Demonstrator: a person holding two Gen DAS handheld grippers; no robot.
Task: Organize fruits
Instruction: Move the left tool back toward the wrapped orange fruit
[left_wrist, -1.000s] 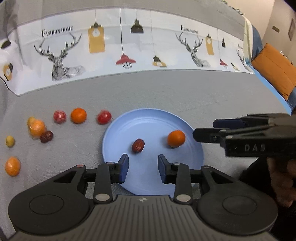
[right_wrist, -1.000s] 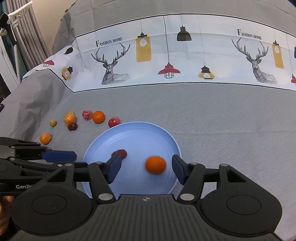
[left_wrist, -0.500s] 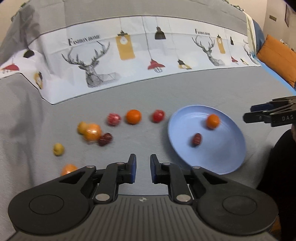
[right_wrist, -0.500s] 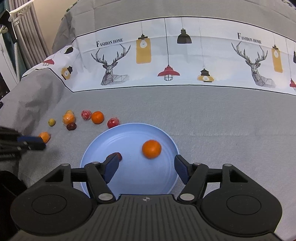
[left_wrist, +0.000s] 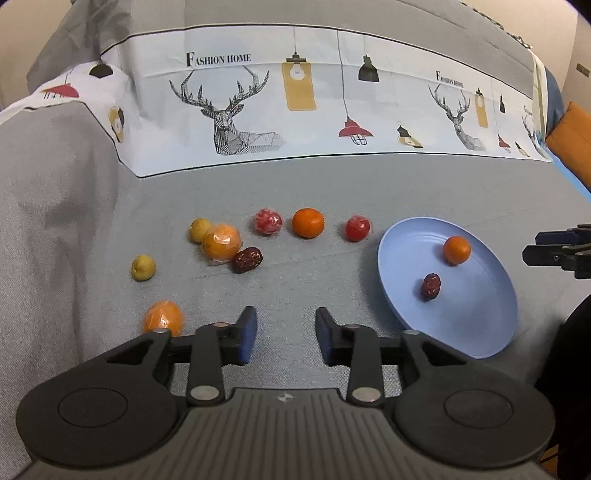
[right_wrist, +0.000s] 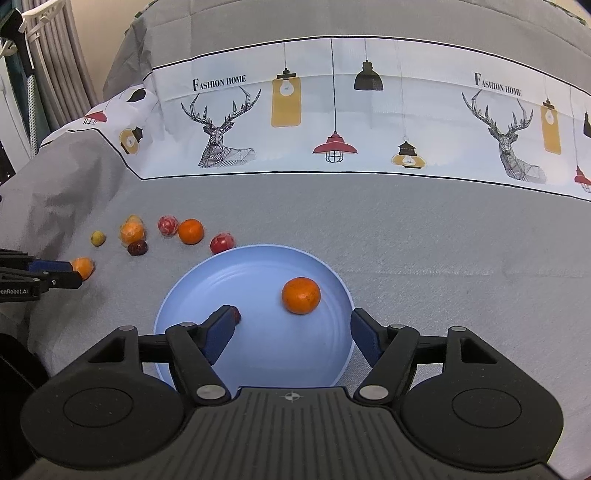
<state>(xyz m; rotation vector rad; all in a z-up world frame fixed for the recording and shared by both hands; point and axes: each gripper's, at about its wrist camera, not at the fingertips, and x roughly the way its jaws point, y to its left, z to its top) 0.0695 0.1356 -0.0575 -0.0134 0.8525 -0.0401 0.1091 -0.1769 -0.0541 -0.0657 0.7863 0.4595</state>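
A blue plate (left_wrist: 476, 325) (right_wrist: 258, 354) lies on the grey cloth with an orange (left_wrist: 457, 250) (right_wrist: 301, 295) and a dark red date (left_wrist: 430, 286) (right_wrist: 236, 314) on it. Left of the plate lie several loose fruits: a red one (left_wrist: 357, 228), an orange (left_wrist: 308, 222), a wrapped red one (left_wrist: 268, 221), a wrapped orange (left_wrist: 221, 242), a date (left_wrist: 247, 260), two yellow ones (left_wrist: 143, 267) and another wrapped orange (left_wrist: 163, 317). My left gripper (left_wrist: 283, 334) hovers over bare cloth, its jaws opening, nothing between them. My right gripper (right_wrist: 291, 332) stands over the plate, jaws opening and empty.
A white printed band with deer and lamps (left_wrist: 258, 110) crosses the cloth behind the fruits. An orange cushion (left_wrist: 572, 140) sits at the far right. Curtains (right_wrist: 44, 74) hang at the far left. The cloth drops off at the left edge (left_wrist: 55, 221).
My left gripper swung from over the plate to the left towards the loose fruits, shut halfway, and now its jaws stand apart again. The orange rolled farther back on the plate while the right jaws widened.
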